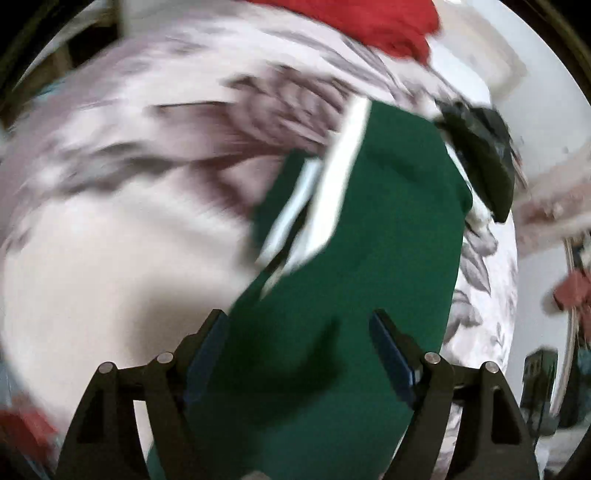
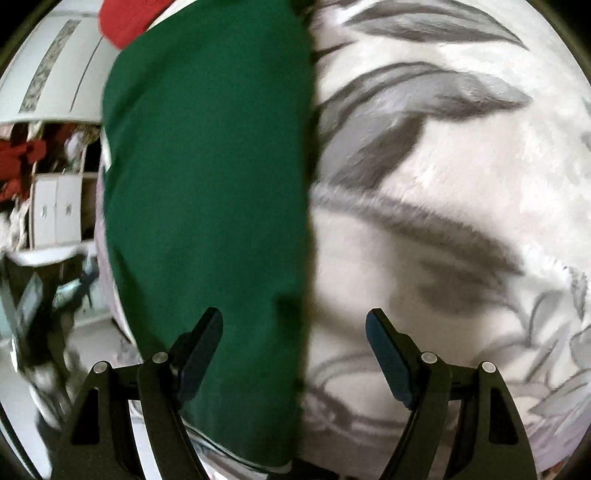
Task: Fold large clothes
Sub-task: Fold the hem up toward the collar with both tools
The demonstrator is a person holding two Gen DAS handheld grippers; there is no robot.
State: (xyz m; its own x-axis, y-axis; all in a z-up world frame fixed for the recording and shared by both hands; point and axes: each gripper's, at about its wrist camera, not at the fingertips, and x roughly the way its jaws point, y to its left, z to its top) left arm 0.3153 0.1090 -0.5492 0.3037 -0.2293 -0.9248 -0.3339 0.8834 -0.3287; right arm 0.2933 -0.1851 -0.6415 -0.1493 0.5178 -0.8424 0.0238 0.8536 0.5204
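Left gripper (image 1: 297,332): jaws released and spread wide, nothing clamped between the pads; it hangs over the near part of the green garment (image 1: 369,229). Right gripper (image 2: 295,332): jaws likewise released, with nothing gripped; they straddle the straight long edge of the green garment (image 2: 207,184), one finger over green cloth, the other over the bedspread (image 2: 443,184). The garment lies flat on the bed as a long, narrow folded strip running away from both grippers, close beside one edge of the bed, beyond which floor and furniture show. The bedspread is white with a grey leaf print. Farther along the strip, white stripes (image 1: 343,166) cross the green cloth in the left wrist view. Beside the strip's far part a dark object (image 1: 484,166) rests on the bedspread; it is too blurred to identify. At the far end of the bed lies a red cloth (image 1: 384,26), touching the garment's far end in the right wrist view.
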